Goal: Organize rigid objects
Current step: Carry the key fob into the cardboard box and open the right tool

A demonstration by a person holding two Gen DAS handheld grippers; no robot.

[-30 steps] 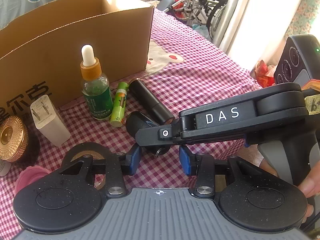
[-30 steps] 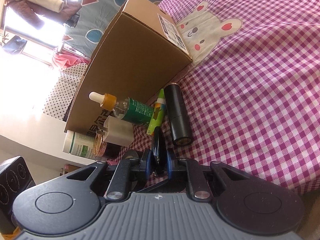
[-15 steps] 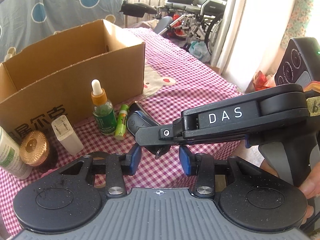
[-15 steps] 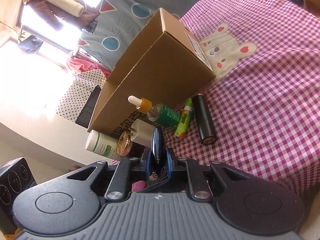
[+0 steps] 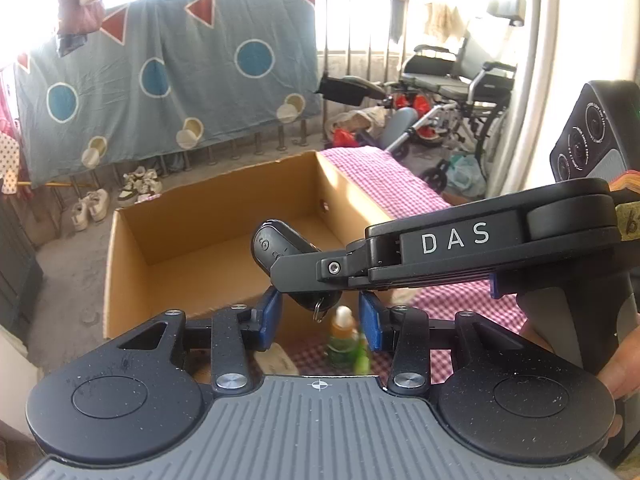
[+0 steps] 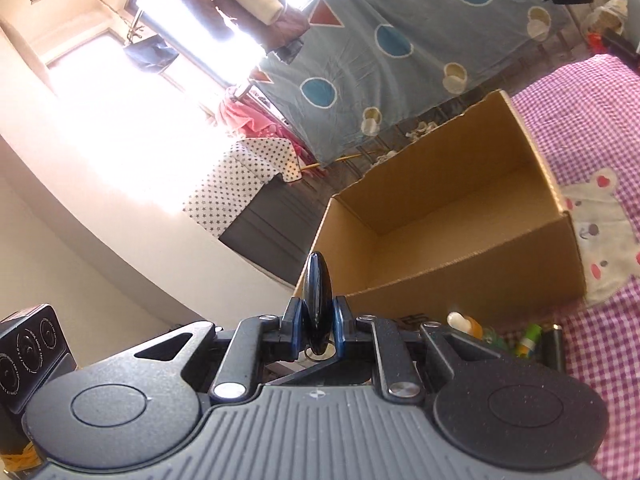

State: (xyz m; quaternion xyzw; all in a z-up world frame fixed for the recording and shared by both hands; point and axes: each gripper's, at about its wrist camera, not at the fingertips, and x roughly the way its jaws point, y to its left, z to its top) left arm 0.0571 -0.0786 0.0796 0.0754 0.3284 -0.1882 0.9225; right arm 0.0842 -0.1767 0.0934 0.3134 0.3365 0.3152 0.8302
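Note:
My right gripper [image 6: 316, 330] is shut on a flat black key fob [image 6: 317, 300], held edge-on and raised in front of the open cardboard box [image 6: 460, 280]. In the left wrist view the right gripper [image 5: 280, 276] reaches in from the right, with the key fob [image 5: 276, 246] and its metal ring hanging over the near wall of the box [image 5: 132, 280]. My left gripper [image 5: 320, 316] is open and empty just below it. The box looks empty inside.
Below the grippers, in front of the box, stand a green dropper bottle [image 6: 468, 324], a green lip balm [image 6: 528, 338] and a black cylinder [image 6: 554, 342] on the pink checked cloth [image 6: 600, 92]. A white charger [image 5: 276, 360] lies near the left gripper. Wheelchairs [image 5: 452, 80] stand beyond the table.
Both grippers have risen well above the table. The right gripper has carried the key fob up to the box's rim, and the box's inside now shows.

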